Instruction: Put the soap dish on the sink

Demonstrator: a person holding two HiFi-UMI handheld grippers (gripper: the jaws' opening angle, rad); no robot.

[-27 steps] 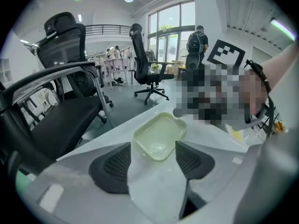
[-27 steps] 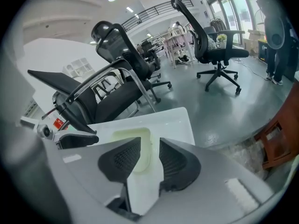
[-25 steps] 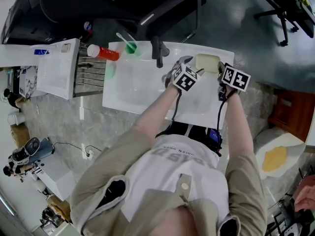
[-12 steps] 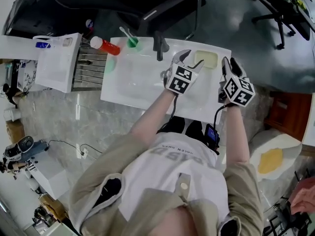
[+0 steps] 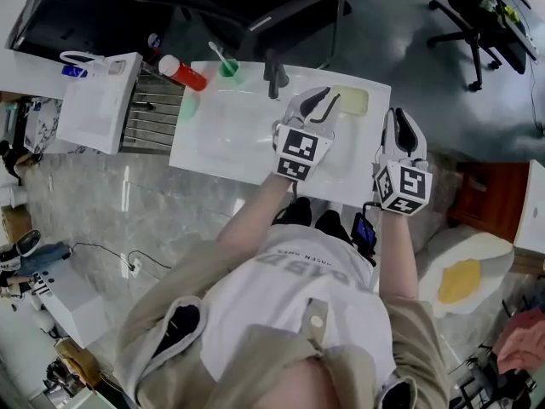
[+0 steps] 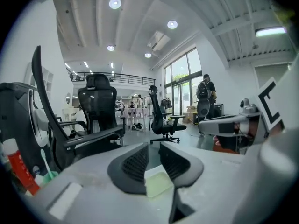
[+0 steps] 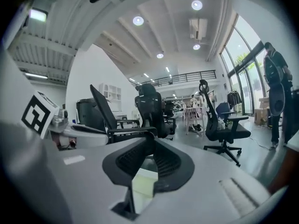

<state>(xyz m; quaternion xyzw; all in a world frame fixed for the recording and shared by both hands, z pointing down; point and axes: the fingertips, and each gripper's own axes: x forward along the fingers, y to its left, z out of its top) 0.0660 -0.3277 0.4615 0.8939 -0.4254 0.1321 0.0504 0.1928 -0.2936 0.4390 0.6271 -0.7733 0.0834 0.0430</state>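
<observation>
The pale yellow-green soap dish (image 5: 350,100) lies on the back right corner of the white sink (image 5: 217,139). My left gripper (image 5: 317,102) hovers above the sink, just left of the dish, its jaws closing with nothing between them. Off the sink's right edge and nearer the person, my right gripper (image 5: 402,129) is lifted, its jaws also closing on nothing. In the left gripper view the dish (image 6: 159,183) shows low through the narrow gap of the gripper (image 6: 154,146). The right gripper view shows the dish (image 7: 144,183) below its gripper (image 7: 150,141) as well.
A dark faucet (image 5: 274,77) stands at the sink's back edge, with a green cup and toothbrush (image 5: 227,66) and a red bottle (image 5: 181,72) to its left. A wire rack (image 5: 153,113) and a white container (image 5: 98,100) sit further left. Office chairs (image 5: 281,11) stand behind the sink.
Both grippers have risen from beside the soap dish and drawn back toward the person. Their jaws have narrowed. The dish stays on the sink's corner.
</observation>
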